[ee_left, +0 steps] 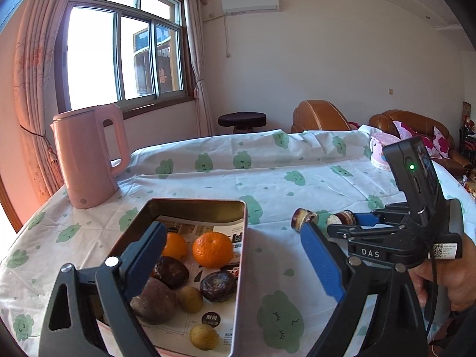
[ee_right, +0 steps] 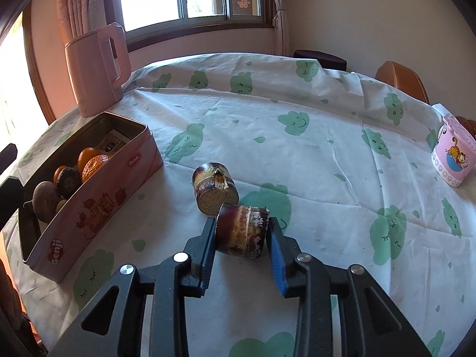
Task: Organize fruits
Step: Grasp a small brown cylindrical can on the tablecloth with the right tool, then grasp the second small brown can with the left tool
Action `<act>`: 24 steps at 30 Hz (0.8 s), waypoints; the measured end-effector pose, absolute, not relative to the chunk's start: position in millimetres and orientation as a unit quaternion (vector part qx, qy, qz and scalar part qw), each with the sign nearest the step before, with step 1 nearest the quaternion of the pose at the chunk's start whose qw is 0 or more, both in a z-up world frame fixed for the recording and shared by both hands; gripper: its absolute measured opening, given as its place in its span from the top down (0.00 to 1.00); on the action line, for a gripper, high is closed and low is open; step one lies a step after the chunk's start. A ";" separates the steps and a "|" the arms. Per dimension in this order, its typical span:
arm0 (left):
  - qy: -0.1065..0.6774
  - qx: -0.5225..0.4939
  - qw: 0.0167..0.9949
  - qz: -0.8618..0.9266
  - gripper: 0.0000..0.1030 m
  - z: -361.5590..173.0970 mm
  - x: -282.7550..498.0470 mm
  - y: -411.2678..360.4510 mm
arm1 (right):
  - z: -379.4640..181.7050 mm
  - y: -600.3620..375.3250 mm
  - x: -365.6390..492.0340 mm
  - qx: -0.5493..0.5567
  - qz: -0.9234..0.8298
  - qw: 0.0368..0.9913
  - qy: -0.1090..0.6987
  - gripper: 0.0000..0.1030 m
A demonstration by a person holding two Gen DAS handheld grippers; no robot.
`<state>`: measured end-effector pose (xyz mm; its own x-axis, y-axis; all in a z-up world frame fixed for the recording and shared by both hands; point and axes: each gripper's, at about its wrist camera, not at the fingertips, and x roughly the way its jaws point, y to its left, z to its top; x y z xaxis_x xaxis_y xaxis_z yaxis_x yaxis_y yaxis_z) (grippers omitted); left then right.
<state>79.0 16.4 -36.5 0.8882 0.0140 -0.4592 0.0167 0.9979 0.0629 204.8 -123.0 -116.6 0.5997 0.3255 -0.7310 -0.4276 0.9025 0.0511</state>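
A round table [ee_right: 312,136] under a cloud-print cloth carried a pink kettle [ee_right: 95,71] by the window and the open pink tin [ee_right: 98,196] before it. Inside the tin lay oranges [ee_left: 212,250], dark round fruits [ee_left: 171,272] and small yellowish ones [ee_left: 190,299]. My left tongs [ee_left: 235,258] gaped wide above the tin, holding nothing. My right tongs [ee_right: 241,233] pinched one sugarcane chunk [ee_right: 242,230] on the cloth; a second chunk [ee_right: 214,189] lay just beyond it.
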 end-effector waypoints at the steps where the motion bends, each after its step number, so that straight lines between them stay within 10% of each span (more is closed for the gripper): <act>1: 0.241 0.032 0.970 -0.010 0.09 -36.5 83.0 10.4 | -115.8 -127.8 206.8 -0.061 0.206 0.894 0.393 0.66; 24: 0.397 0.031 0.914 -0.074 0.32 -90.1 200.3 -61.3 | -113.0 -188.2 239.8 -0.038 0.139 0.911 0.386 0.66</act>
<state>200.3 -61.3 -90.1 0.6740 -0.1112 -0.7303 0.1600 0.9871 -0.0027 239.8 -188.2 -113.0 0.6642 0.2231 -0.7135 -0.2824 0.9586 0.0369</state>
